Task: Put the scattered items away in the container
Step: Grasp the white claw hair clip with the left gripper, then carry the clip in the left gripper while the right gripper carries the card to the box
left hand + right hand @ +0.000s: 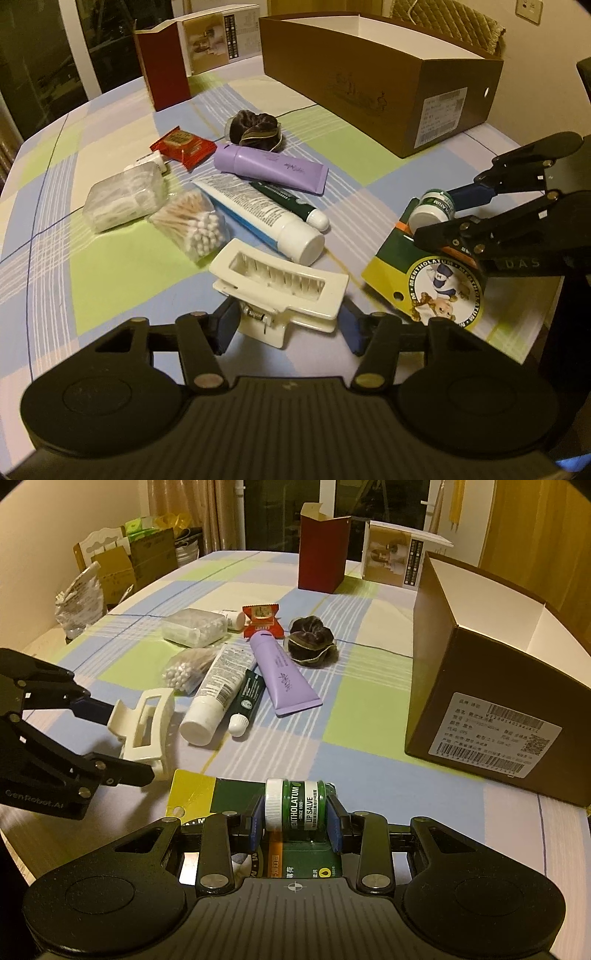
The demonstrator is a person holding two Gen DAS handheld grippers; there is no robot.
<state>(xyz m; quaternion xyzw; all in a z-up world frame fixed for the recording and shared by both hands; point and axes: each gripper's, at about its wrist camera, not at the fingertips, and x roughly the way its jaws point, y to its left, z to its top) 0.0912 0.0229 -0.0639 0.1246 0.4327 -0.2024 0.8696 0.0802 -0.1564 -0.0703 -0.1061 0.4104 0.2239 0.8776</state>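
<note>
My left gripper (288, 325) has its pads around the handles of a white hair claw clip (280, 288), which also shows in the right wrist view (147, 727). My right gripper (295, 823) is shut on a green Mentholatum lip salve pack (295, 805) lying on the table; the pack also shows in the left wrist view (428, 266). The open brown cardboard box (388, 92) stands at the back right; it is to the right in the right wrist view (480, 686). Between lie a white tube (258, 210), a purple tube (269, 168), a small green tube (291, 203), cotton swabs (192, 225), a dark scrunchie (255, 127) and a red packet (183, 147).
A clear pack of white items (123, 197) lies at the left. A dark red carton (166, 70) and a printed white box (221, 40) stand at the back. The checked tablecloth (110, 277) covers the table. Bags and cartons (122, 565) stand beyond the table's left edge.
</note>
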